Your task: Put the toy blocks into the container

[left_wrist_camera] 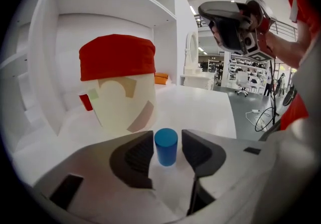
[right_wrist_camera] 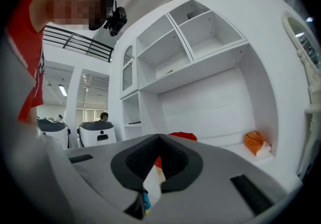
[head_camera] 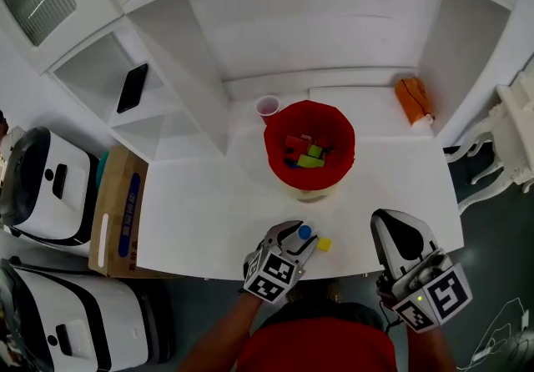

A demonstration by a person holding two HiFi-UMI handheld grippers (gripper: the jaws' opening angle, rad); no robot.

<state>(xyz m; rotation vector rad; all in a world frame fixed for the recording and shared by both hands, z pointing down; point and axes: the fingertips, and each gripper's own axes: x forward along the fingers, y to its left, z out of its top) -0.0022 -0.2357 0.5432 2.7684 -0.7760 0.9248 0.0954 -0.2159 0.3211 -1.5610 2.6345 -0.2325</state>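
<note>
Left tongs [head_camera: 299,238] rest on the white table [head_camera: 209,212], jaws apart around an upright blue block [left_wrist_camera: 166,146], apparently lined up to grab it, with a yellow block [head_camera: 324,243] just to their right, the right tongs [right_wrist_camera: 159,142] closed, empty and lifted clear, and the red container [head_camera: 275,133] straight ahead.

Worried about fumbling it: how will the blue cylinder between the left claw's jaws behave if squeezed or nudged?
The blue cylinder looks like a rigid toy block, so it probably won't squash in the left claw. Upright and taller than wide, it may tip if nudged high. Once on its round side, it would likely roll on the smooth table.
</note>
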